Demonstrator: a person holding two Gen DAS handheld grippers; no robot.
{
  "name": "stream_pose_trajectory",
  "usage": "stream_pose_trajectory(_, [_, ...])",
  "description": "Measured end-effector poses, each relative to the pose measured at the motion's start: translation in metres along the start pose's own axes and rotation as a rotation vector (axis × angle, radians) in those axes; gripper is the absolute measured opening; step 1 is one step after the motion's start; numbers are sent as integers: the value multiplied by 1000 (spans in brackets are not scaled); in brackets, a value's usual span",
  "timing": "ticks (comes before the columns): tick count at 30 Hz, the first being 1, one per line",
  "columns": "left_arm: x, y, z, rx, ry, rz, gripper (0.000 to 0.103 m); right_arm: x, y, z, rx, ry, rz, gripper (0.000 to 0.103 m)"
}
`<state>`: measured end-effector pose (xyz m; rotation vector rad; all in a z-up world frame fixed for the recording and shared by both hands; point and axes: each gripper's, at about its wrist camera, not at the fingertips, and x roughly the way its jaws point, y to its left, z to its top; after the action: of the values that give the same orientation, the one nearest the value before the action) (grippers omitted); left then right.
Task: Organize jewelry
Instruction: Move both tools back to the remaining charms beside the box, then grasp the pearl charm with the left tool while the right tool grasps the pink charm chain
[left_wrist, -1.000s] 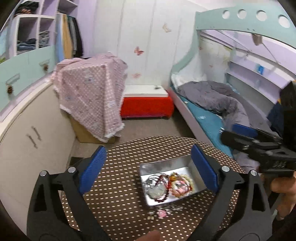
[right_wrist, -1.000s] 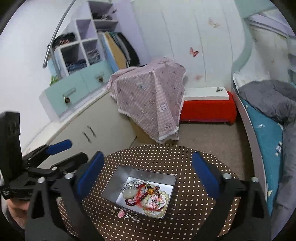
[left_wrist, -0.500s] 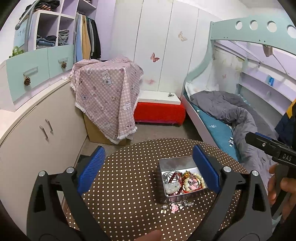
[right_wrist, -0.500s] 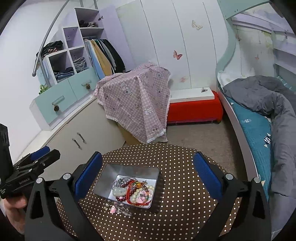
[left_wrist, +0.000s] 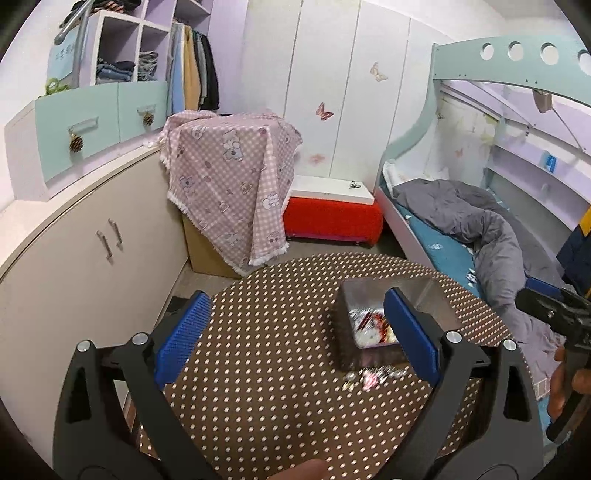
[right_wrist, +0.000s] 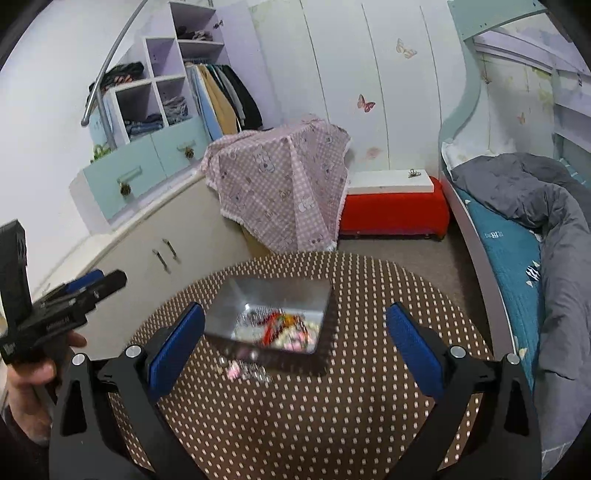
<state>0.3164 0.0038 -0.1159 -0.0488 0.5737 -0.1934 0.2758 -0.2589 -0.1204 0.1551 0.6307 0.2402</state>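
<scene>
A shiny metal tin (left_wrist: 369, 360) (right_wrist: 258, 291) sits on a round brown table with white dots (left_wrist: 266, 369) (right_wrist: 332, 398). Inside it lies a tangle of beaded jewelry (left_wrist: 369, 328) (right_wrist: 280, 328), red, white and pink. A loose pink and silver piece (left_wrist: 369, 376) (right_wrist: 240, 369) rests on the table just in front of the tin. My left gripper (left_wrist: 295, 332) hovers open above the table, left of the tin. Nothing is between the open fingers of my right gripper (right_wrist: 295, 345), which hangs over the tin's near edge.
The right gripper (left_wrist: 550, 310) shows at the right edge of the left wrist view, a hand on its handle. A beige cabinet (left_wrist: 92, 251) stands left of the table. A bed with a grey duvet (right_wrist: 535, 221) is on the right, and a pink-draped box (right_wrist: 284, 184) and red bench (right_wrist: 391, 210) lie beyond.
Both grippers have pulled back and tilted up, so the tin looks smaller and more of the room shows. In the left wrist view the tin slid right. Both stayed open.
</scene>
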Motion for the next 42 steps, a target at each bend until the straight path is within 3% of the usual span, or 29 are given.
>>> stream_pose_trajectory(5, [-2, 8, -18, -16, 20, 6, 93, 1, 4, -21, -34, 39, 19, 95])
stream_pose_trajectory(15, [14, -1, -49, 55, 90, 4, 93, 30, 14, -50, -68, 144, 74, 95])
stream_pose_trajectory(29, [93, -28, -76, 166, 272, -29, 92, 64, 16, -72, -61, 230, 99, 92])
stream_pose_trajectory(35, [111, -40, -79, 199, 333, -75, 65, 71, 14, -73, -59, 243, 106, 92])
stream_pose_trajectory(37, [111, -43, -78, 210, 326, -105, 37, 75, 17, -72, -57, 246, 113, 92])
stream_pose_trajectory(38, [110, -44, -78, 214, 324, -117, 32, 78, 19, -72, -59, 248, 115, 91])
stream_pose_trajectory(40, [107, -45, -81, 223, 322, -140, 10, 84, 25, -72, -67, 256, 125, 87])
stream_pose_trajectory(42, [102, -41, -83, 209, 321, -151, 11, 89, 32, -72, -74, 263, 134, 85])
